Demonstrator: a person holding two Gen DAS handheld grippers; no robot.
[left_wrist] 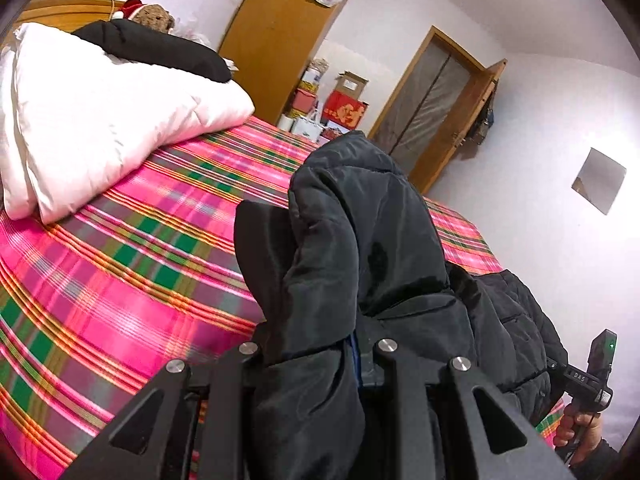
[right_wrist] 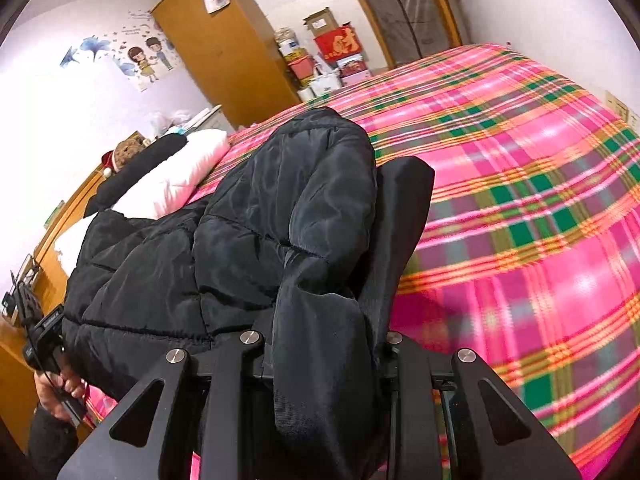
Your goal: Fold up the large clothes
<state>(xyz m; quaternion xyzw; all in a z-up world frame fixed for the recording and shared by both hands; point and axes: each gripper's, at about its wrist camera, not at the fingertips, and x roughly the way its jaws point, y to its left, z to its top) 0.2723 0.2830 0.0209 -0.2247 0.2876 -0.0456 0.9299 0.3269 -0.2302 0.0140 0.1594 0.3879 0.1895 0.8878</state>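
A black padded jacket [left_wrist: 360, 220] hangs bunched above the pink plaid bed [left_wrist: 120, 280]. My left gripper [left_wrist: 316, 240] is shut on a fold of it. One finger [left_wrist: 268, 240] shows on the left; cloth covers the other. In the right wrist view the same jacket [right_wrist: 248, 216] stretches off to the left. My right gripper [right_wrist: 348, 208] is shut on another fold, with one finger [right_wrist: 404, 220] showing beside the cloth. Each view catches the other gripper's handle in a hand, one at the right edge [left_wrist: 592, 372], the other at the left edge [right_wrist: 44, 340].
A white pillow [left_wrist: 100, 120] lies at the head of the bed with a black garment [left_wrist: 160, 48] and a teddy bear [left_wrist: 152, 16] on it. Beyond the bed [right_wrist: 520, 200] stand a wooden wardrobe [left_wrist: 280, 40], stacked boxes [left_wrist: 340, 108] and a door [left_wrist: 432, 92].
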